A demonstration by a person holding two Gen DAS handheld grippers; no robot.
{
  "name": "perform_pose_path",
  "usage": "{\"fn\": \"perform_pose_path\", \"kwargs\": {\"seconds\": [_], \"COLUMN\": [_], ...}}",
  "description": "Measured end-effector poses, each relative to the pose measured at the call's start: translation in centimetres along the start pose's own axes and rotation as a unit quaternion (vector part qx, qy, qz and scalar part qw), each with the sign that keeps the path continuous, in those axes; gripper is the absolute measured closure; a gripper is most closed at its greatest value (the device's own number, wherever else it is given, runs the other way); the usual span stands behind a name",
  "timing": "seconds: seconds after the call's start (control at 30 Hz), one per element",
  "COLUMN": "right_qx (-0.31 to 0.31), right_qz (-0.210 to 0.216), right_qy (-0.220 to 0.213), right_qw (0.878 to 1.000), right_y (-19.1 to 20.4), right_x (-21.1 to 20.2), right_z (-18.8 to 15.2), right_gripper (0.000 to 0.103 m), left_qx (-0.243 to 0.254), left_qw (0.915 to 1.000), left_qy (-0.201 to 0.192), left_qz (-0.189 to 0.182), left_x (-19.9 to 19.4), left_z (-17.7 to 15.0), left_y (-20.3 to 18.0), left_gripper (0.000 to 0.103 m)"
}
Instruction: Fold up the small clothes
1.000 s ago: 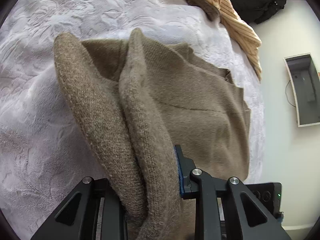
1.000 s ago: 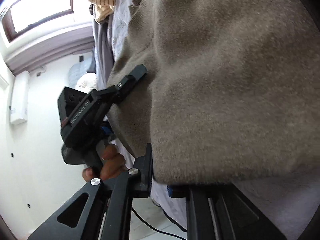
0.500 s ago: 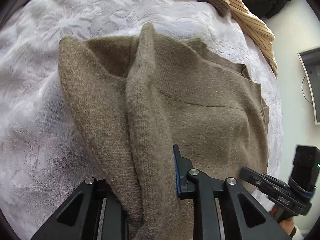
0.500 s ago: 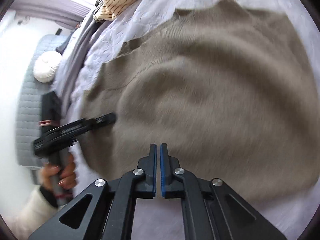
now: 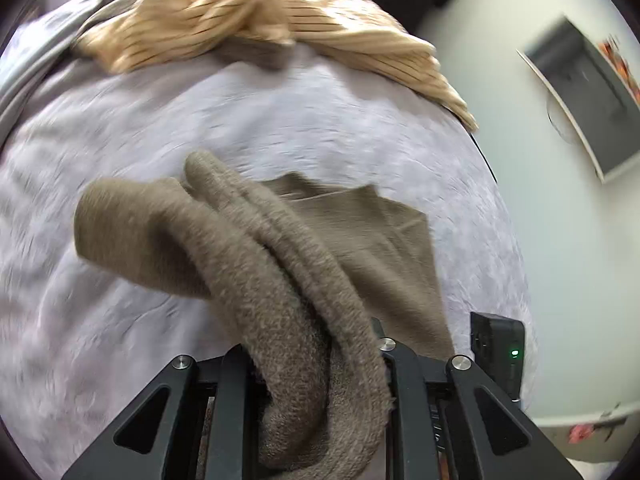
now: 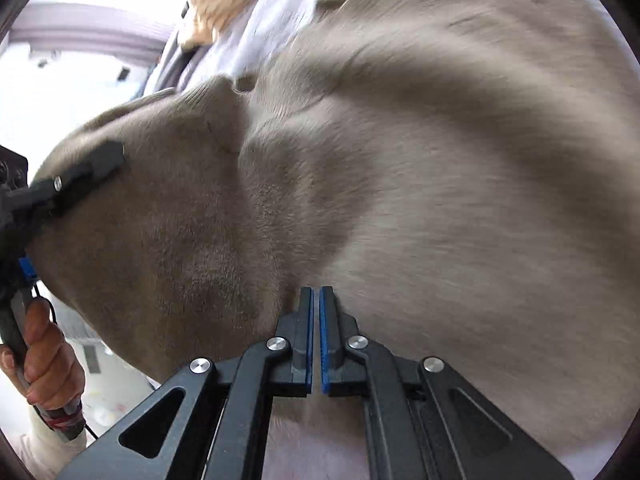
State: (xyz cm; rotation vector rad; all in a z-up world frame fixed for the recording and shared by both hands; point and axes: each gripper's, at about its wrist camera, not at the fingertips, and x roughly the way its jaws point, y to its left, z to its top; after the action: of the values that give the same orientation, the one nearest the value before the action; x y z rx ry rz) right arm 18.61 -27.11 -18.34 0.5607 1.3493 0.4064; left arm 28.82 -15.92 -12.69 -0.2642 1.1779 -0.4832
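**Brown knit lifted at one edge**

Since a second ago our left gripper has risen, pulling the brown knit garment up off the pale bedcover — a thick fold is still pinched between its narrow-set fingers. The rest lies spread on the bed. Our right gripper has let go and closed empty — its blue pads nearly meet above the cloth. A striped tan garment lies beyond.

Black gripper, blue pads, silver screws
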Motion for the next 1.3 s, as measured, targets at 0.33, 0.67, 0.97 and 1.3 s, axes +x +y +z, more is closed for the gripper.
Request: {"fn": "perform_pose_path", "kwargs": {"seconds": [0.33, 0.67, 0.97, 1.3], "right_qx": [0.144, 0.249, 0.254, 0.165], "right_qz": [0.084, 0.222, 0.319, 0.218], "right_qy": [-0.061, -0.104, -0.12, -0.054], "right_qw": [0.984, 0.937, 0.905, 0.96], "right_y": [-10.7, -14.9, -15.6, -12.0], "right_x": [-5.8, -5.8, -7.1, -5.6], "right_z": [-1.6, -2.2, 0.8, 7.3], "right_gripper": [0.096, 0.072, 0.035, 0.04], "left_qx": [0.123, 0.115, -0.023, -0.106], "left_qw": [0.9884, 0.9887, 0.988, 0.9817], "left_qy": [0.027, -0.044, 0.007, 0.013], "left_qz": [0.085, 0.085, 0.152, 0.158], "left_x": [10.3, 4.0, 4.3, 5.5], "left_z": [-1.0, -1.9, -3.3, -4.7], "left_y": [-10.2, -9.9, -0.2, 5.3], "left_gripper": [0.072, 0.018, 0.018, 0.018]}}
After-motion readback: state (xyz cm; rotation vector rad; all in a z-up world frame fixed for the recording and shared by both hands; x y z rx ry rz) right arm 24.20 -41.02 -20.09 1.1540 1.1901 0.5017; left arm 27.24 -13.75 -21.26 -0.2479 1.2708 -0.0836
